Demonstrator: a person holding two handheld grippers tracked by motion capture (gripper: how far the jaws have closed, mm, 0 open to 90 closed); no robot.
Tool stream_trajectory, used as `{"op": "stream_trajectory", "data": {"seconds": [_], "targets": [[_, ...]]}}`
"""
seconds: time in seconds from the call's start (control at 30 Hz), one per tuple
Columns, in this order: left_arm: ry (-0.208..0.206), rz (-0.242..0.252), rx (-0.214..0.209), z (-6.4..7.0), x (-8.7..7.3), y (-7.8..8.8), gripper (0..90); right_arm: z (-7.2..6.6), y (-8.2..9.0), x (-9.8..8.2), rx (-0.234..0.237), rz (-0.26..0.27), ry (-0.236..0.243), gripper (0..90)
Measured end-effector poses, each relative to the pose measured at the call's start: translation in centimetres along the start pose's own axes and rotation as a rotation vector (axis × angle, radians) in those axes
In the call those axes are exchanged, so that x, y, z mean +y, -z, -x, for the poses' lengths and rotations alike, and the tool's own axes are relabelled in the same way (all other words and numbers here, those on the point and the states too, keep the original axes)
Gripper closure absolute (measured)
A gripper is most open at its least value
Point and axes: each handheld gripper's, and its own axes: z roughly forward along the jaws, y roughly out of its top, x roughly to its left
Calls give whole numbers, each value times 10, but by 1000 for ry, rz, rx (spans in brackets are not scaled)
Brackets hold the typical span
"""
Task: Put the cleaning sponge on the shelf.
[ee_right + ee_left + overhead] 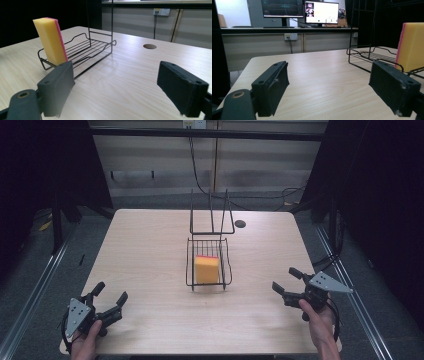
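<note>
**Two open grippers, one sponge in a wire rack**

Two grippers sit at the near corners of a pale wooden table, each held in a hand. From the high view, the left gripper rests near the near-left corner and the right gripper near the near-right edge, both with jaws spread wide and nothing between them. Both are well apart from the black wire rack standing at the middle of the table.

A yellow sponge with a pink layer stands in the near end of the rack's basket. From above it looks like a flat block; the right gripper view shows the sponge tilted, leaning back with its lower end inside the rack, pink face toward the rack's far end. That view also shows the rack's tall upright frame rising at the far end and a round hole in the table beyond.

The left gripper view catches the sponge at its right edge, pink strip on the left side, and the rack's low wire floor. Past the table it shows a desk with two lit monitors and a wall socket; what the screens display is too small to read with any confidence.
</note>
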Motion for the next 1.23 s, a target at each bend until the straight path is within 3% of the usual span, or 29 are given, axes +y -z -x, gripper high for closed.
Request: {"op": "stream_trajectory", "data": {"seconds": [0.27,0.3,0.33,0.5,0.83,1.03,1.13,1.23], "targets": [[0,0,1,0,0,0,155,-2,16,-17,-78,12,-38,142],[0,0,0,0,0,0,155,-2,16,-17,-78,12,-38,142],[0,0,1,0,0,0,155,-3,19,-21,-115,1,-21,143],[4,1,2,0,0,0,155,-7,26,-33,-183,9,-4,140],[1,2,5,0,0,0,155,-12,27,-55,-223,14,-9,140],[1,1,3,0,0,0,154,-15,30,-57,-256,75,5,140],[-2,-2,3,0,0,0,155,-14,35,-59,-275,123,-21,140],[-3,-3,1,0,0,0,154,-15,35,-60,-291,130,-11,140]]}}
